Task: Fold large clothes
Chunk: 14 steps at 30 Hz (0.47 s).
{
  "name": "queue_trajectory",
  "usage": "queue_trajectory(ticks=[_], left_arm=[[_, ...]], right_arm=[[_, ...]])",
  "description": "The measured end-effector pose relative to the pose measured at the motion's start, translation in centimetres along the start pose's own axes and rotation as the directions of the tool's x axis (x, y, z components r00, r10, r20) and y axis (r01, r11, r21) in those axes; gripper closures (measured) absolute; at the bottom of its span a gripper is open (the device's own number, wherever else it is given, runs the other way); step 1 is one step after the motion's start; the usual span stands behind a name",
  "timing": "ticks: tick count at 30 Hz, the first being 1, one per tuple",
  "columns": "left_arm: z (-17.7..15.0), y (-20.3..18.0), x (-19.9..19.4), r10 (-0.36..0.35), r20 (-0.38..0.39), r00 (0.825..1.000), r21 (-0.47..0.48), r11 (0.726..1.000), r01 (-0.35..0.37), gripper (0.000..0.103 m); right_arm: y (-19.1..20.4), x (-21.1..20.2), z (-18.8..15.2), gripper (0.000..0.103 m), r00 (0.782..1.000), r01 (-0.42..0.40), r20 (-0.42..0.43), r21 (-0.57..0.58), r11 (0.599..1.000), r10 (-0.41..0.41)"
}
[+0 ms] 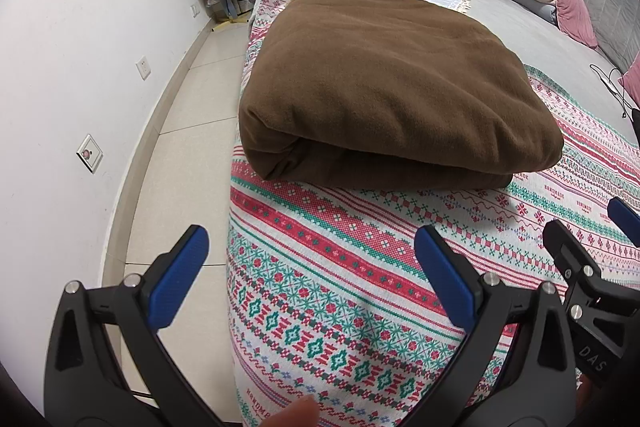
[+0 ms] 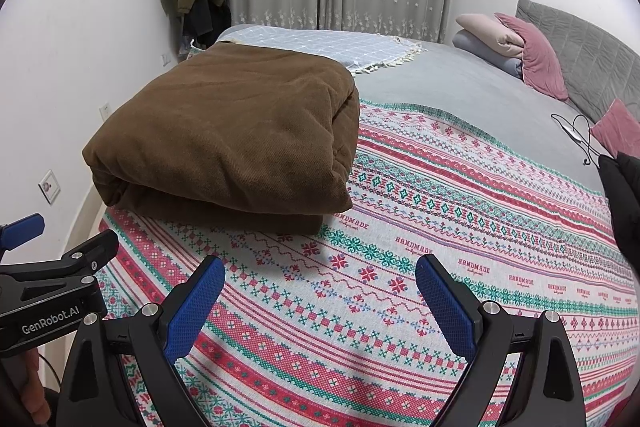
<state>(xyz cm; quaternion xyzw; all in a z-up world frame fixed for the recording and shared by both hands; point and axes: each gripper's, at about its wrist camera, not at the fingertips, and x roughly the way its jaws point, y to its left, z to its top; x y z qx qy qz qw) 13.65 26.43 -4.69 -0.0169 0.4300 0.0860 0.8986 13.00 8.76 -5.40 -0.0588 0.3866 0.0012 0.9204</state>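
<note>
A large brown garment (image 1: 392, 83) lies folded into a thick rectangular bundle on the patterned red, green and white bedspread (image 1: 340, 267). It also shows in the right wrist view (image 2: 228, 131), at the left side of the bed. My left gripper (image 1: 312, 235) is open and empty, a little in front of the bundle near the bed's left edge. My right gripper (image 2: 320, 267) is open and empty over the bedspread (image 2: 460, 227), in front and to the right of the bundle. The right gripper also shows at the right edge of the left wrist view (image 1: 588, 223).
The bed's left edge drops to a tiled floor (image 1: 188, 131) beside a white wall. A pale blue throw (image 2: 340, 47) lies behind the bundle. Pillows (image 2: 516, 51) and a grey headboard are at the far right. A cable (image 2: 576, 135) and a black item (image 2: 624, 195) lie at the right.
</note>
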Motion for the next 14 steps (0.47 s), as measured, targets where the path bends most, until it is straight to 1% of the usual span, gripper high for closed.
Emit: queue_trajectory(ticks=[10,14], left_arm=[[-0.02,-0.02,-0.01,0.000,-0.001,1.000,0.000,1.000,0.000,0.001],[-0.05,-0.08,0.17,-0.011,-0.009,1.000,0.001,1.000,0.011,0.001]], right_arm=[[0.05,0.02,-0.01,0.006,1.000,-0.002,-0.001,0.000,1.000,0.002],[-0.12,0.22,-0.19,0.006,1.000,-0.011,-0.006,0.000,1.000,0.011]])
